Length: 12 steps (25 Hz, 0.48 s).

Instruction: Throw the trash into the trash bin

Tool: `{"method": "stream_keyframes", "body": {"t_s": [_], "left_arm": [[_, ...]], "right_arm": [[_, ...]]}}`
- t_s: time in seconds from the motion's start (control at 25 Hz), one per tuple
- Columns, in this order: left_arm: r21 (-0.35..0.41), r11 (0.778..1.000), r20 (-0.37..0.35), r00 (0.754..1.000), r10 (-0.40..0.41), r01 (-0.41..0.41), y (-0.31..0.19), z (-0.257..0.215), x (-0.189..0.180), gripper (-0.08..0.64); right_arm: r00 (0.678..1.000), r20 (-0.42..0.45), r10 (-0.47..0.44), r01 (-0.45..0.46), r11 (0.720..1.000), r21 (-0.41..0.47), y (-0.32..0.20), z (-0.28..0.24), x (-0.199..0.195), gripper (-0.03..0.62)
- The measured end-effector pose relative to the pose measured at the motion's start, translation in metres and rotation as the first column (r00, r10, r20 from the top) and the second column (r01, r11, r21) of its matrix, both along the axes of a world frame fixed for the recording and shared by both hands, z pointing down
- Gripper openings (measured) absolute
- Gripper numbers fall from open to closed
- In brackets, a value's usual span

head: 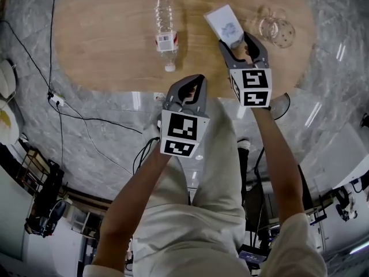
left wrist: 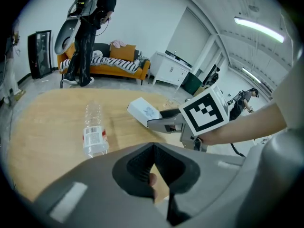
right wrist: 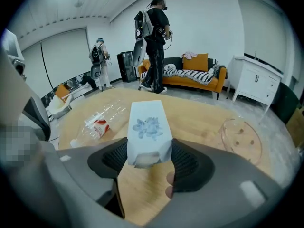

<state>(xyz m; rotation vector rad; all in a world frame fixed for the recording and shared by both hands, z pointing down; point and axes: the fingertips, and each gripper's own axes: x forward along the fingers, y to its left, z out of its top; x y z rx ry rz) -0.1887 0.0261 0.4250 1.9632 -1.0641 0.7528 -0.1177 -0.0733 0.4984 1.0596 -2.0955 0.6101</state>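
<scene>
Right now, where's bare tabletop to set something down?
Widest bare patch: the table at its left end, left of the bottle. Narrower strip between bottle and carton. Right end crowded: right gripper on the carton, clear dish beside it.

The table (head: 104, 45) is pale wood grain with a matt finish. The bottle (head: 166, 25) is clear, crinkled plastic with a glossy red-and-white label. The carton (head: 225, 25) looks like matt white card with a faint blue print. The dish (head: 275, 26) is clear, shiny plastic. The left gripper (head: 187, 88) and right gripper (head: 235, 41) are smooth grey matt plastic, and their pads (right wrist: 190, 161) are black and ribbed. The floor (head: 86, 143) is polished grey stone that mirrors the lights.
</scene>
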Motion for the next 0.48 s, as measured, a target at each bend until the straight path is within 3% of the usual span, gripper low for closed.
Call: {"method": "stream_keyframes", "body": {"t_s": [0.24,0.48], "left_arm": [[0.013,0.997,0.008,0.997,0.071,-0.072,0.003,-0.003,0.023,0.000],[0.025,0.989,0.015,0.989,0.149,-0.149,0.012,-0.005,0.045,0.002]], "right_arm": [[0.996,0.073,0.055,-0.055,0.998,-0.002,0.021,-0.020,0.017,0.314],[0.976,0.135,0.171,-0.173,0.985,0.000,0.039,-0.040,0.047,0.314]]}}
